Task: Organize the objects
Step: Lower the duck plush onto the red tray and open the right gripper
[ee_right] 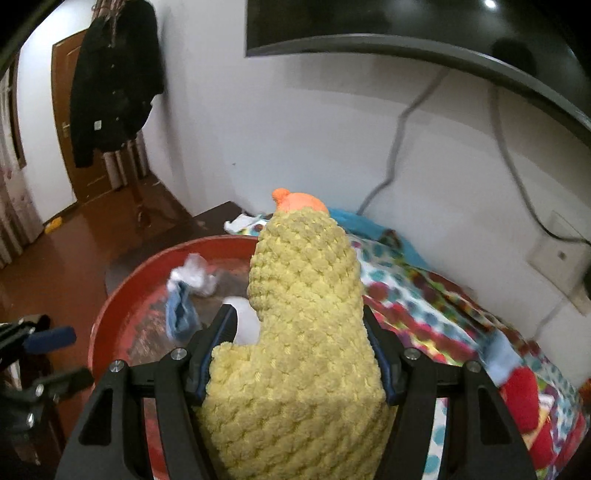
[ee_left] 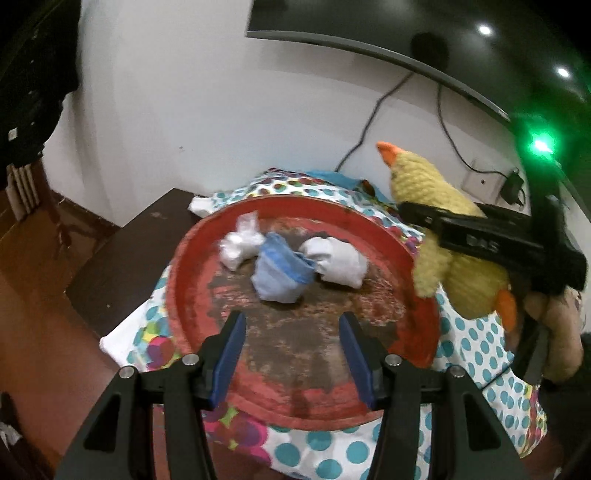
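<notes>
A yellow knitted duck (ee_right: 303,332) with an orange beak fills the right wrist view, and my right gripper (ee_right: 299,343) is shut on its body. In the left wrist view the same yellow knitted duck (ee_left: 436,206) hangs at the right rim of a round red tray (ee_left: 184,280), held by the right gripper (ee_left: 480,236). In the tray lie a blue sock bundle (ee_left: 280,269), a white sock bundle (ee_left: 340,260) and a white crumpled bag (ee_left: 240,243). My left gripper (ee_left: 291,332) stands open over the tray's near part with nothing between its fingers.
The tray rests on a polka-dot cloth (ee_left: 465,347) over a table. A dark wooden surface (ee_left: 122,258) lies to the left. Cables (ee_left: 369,122) run down the white wall under a dark screen (ee_left: 369,26). A red toy (ee_right: 524,398) lies on the cloth at right.
</notes>
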`<action>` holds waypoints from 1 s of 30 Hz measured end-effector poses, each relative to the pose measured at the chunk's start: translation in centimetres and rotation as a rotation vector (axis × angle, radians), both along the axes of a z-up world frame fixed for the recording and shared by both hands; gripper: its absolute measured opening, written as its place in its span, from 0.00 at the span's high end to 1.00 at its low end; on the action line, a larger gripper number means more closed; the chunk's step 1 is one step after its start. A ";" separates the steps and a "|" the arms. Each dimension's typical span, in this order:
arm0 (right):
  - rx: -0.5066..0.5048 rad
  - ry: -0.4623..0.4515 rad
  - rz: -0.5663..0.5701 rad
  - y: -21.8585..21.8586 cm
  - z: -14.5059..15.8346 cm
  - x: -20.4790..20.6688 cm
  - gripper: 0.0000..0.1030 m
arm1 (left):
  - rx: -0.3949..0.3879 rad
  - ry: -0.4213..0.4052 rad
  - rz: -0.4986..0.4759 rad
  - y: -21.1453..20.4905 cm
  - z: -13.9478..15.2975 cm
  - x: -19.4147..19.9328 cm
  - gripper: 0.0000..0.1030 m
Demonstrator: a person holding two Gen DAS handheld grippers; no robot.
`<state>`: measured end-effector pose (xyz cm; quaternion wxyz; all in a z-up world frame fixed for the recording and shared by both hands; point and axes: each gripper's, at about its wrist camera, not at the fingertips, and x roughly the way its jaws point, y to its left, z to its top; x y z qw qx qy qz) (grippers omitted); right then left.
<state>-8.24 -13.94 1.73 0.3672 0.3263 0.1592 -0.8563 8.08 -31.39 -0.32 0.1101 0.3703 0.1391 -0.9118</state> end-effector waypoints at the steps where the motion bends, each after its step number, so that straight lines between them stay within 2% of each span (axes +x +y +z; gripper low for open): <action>1: 0.002 -0.007 0.013 -1.2 -0.2 -0.1 0.39 | 0.003 -0.003 0.006 -0.3 0.0 0.1 0.48; 4: 0.023 -0.052 0.023 -4.5 -1.4 -0.5 0.39 | 0.009 -0.013 0.021 -1.1 -0.3 0.3 0.48; 9: 0.071 -0.063 0.032 -9.0 -4.1 -1.0 0.39 | 0.018 -0.022 0.031 -1.8 -0.4 0.7 0.48; 15: 0.094 -0.099 0.041 -11.4 -6.8 -1.2 0.37 | -0.001 -0.045 0.037 -1.9 -0.7 0.7 0.48; 18: 0.110 -0.127 0.049 -11.6 -7.8 -1.3 0.27 | 0.016 -0.058 0.044 -2.1 -1.0 0.5 0.48; 19: 0.120 -0.121 0.048 -11.6 -7.9 -1.2 0.21 | 0.025 -0.063 0.046 -2.1 -1.2 0.4 0.48; 21: 0.122 -0.106 0.053 -11.3 -7.6 -1.1 0.16 | 0.038 -0.061 0.043 -2.0 -1.3 0.3 0.48; 23: 0.118 -0.072 0.046 -10.3 -6.6 -0.9 0.09 | 0.024 -0.055 0.046 -1.7 -1.2 0.3 0.48; 25: 0.098 -0.074 0.042 -9.6 -5.5 -0.7 0.06 | -0.008 -0.047 0.045 -1.0 -0.8 0.2 0.48; 30: -0.043 -0.087 0.006 -5.3 -1.7 -0.6 0.01 | -0.004 -0.053 0.012 0.4 -0.6 -0.3 0.48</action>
